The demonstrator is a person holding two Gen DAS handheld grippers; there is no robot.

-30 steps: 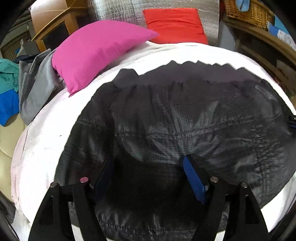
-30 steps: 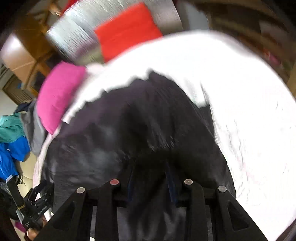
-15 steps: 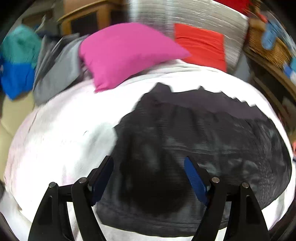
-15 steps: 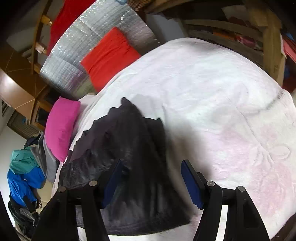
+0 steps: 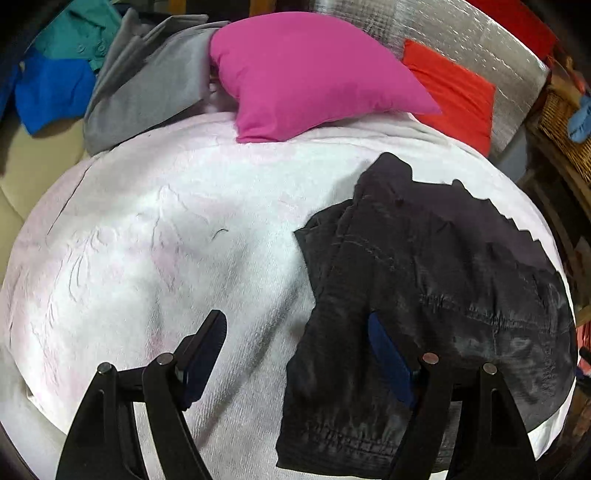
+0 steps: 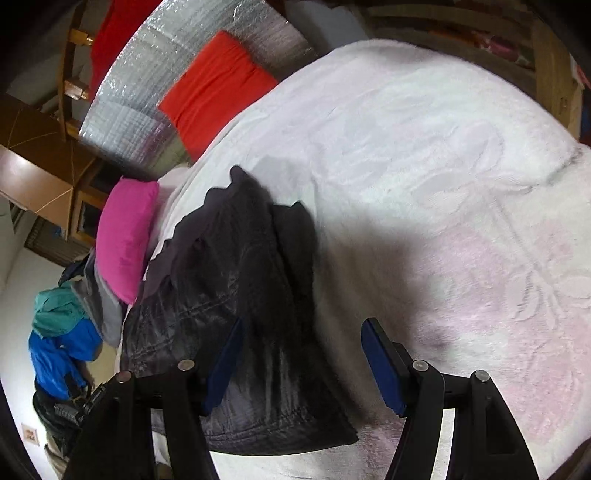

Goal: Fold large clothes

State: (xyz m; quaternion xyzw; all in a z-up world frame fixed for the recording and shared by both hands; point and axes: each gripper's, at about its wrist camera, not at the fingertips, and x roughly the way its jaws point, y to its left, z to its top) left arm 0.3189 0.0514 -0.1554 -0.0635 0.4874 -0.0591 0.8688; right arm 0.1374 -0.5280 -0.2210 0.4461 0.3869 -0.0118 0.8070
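A black quilted jacket (image 5: 436,295) lies folded in a compact shape on the white blanket (image 5: 166,258). It also shows in the right wrist view (image 6: 251,295). My left gripper (image 5: 295,354) is open and empty above the jacket's left edge. My right gripper (image 6: 301,362) is open and empty above the jacket's right edge, with the blanket (image 6: 443,184) beyond it.
A pink pillow (image 5: 314,74) and a red pillow (image 5: 454,92) lie at the head of the bed against a silver foil panel (image 5: 461,33). Grey (image 5: 155,85), teal and blue clothes (image 5: 51,88) pile up at the left. A wicker basket (image 5: 565,122) stands on the right.
Both grippers let go of the jacket and pulled apart from it. The left view swung left, the right view swung right. The right jaws went from closed on fabric to wide open.
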